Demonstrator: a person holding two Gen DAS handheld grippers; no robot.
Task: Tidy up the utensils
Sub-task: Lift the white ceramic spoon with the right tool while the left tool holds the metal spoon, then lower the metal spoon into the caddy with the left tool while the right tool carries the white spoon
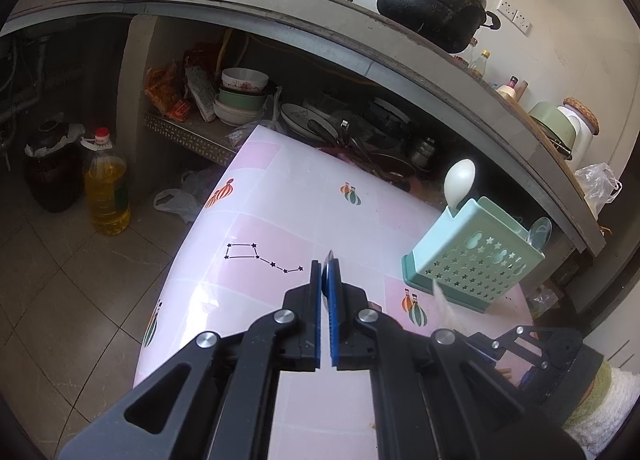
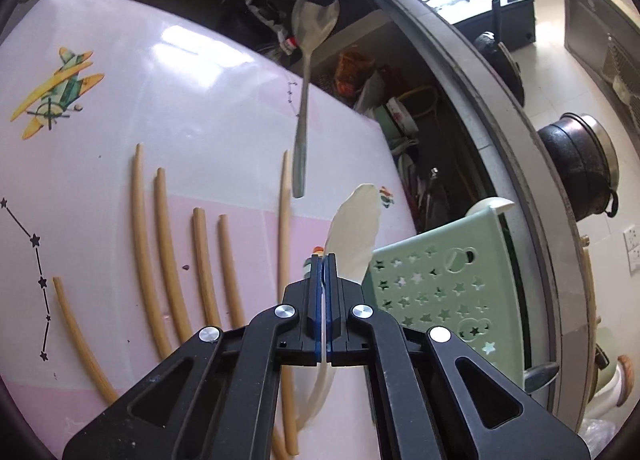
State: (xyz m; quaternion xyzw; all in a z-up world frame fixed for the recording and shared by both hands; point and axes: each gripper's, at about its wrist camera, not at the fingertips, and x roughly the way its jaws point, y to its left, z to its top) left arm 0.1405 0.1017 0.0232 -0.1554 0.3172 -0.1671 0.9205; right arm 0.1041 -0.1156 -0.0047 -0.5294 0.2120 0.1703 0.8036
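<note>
White plastic, light, stiff and slick, the spoon (image 2: 354, 232) sits pinched by its thin handle in the closed right claw (image 2: 323, 260) beside the green caddy (image 2: 440, 284), while the left claw (image 1: 326, 266) grips a metal spoon (image 2: 306, 100) above the worktop (image 2: 160, 100).

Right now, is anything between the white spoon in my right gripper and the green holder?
Nothing visible does. The white spoon is right beside the green holder, and the metal spoon hangs off to its other side, away from the holder.
</note>
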